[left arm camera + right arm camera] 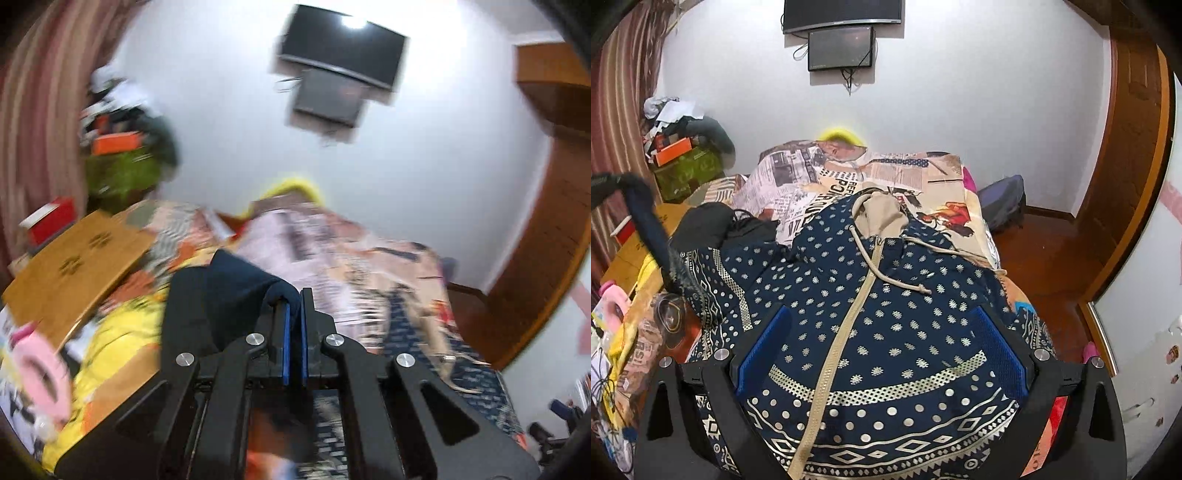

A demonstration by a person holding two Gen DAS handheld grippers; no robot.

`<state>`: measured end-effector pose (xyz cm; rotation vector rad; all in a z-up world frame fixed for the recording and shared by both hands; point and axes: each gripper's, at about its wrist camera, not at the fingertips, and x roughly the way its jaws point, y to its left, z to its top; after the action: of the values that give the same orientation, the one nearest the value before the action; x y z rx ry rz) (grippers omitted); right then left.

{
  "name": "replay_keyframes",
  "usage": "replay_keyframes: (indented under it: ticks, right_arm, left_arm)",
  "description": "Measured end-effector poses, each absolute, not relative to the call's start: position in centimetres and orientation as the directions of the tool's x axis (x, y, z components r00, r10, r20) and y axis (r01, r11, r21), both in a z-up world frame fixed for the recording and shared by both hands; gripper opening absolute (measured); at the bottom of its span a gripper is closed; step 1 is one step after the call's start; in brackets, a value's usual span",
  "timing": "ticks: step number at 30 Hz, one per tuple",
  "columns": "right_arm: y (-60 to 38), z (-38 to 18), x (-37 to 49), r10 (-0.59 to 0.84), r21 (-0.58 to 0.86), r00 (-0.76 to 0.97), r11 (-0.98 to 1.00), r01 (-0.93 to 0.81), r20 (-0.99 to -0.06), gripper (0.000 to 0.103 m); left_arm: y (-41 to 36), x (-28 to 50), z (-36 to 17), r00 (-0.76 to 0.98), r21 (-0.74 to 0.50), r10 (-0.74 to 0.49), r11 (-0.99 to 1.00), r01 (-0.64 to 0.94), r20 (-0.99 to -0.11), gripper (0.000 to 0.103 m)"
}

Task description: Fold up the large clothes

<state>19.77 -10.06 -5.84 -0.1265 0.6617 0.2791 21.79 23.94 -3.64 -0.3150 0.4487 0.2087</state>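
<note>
Your left gripper (294, 314) is clamped tight on a pinch of dark navy fabric, which looks to be a sleeve (652, 225) of the patterned hoodie (886, 332); in the right wrist view that sleeve hangs lifted off the bed at the far left, trailing down to the garment's side. Your right gripper (882, 354) hovers with its blue pads (764, 347) spread wide, holding nothing, directly over the hoodie's lower front. The hoodie, navy with cream dots and geometric bands, lies face up on the newspaper-print bedsheet (798, 177), its beige zipper (846, 332) running up the middle, its tan-lined hood (882, 214) and drawstrings (908, 284) toward the far wall. The left wrist view is smeared, so little beyond the pinched cloth and the wooden board (81, 266) to the side can be read there.

As a judgement, the fold is only at its opening step: the body is spread flat and roughly squared, and one sleeve is off the bed, apparently ready to be carried across the chest. The other sleeve's position at the right edge cannot be made out clearly. Still ahead of you, by the look of it: laying this sleeve over the front, doing likewise on the opposite side, tucking the hood down, and doubling the body from hem to shoulders
</note>
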Motion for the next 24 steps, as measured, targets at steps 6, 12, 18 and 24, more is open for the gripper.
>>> replay_keyframes:
  ticks: [6,12,18,24]
  right_arm:
    - [-12.3,-5.8,19.8,0.206,-0.014,0.760,0.962,-0.272,-0.616,0.097]
    - [-14.7,-6.1,20.2,0.193,0.005,0.755,0.970,-0.244,-0.627,0.097]
    - [-16.8,-7.4,21.2,0.164,0.001,0.738,0.977,-0.215,-0.655,0.097]
    - [-17.8,-8.8,22.3,0.132,-0.023,0.714,0.979,-0.204,-0.687,0.097]
  left_arm:
    - [14.8,26.1,-2.4,0.888,-0.207,-0.038,0.976,-0.065,-0.458,0.003]
    - [5.9,29.7,-5.3,0.815,-0.170,-0.188,0.979,0.111,-0.548,0.003]
    - [-2.0,31.2,-10.5,0.672,-0.187,-0.315,0.948,0.258,-0.670,0.003]
    - [-5.9,30.1,-15.4,0.541,-0.215,-0.371,0.919,0.331,-0.754,0.003]
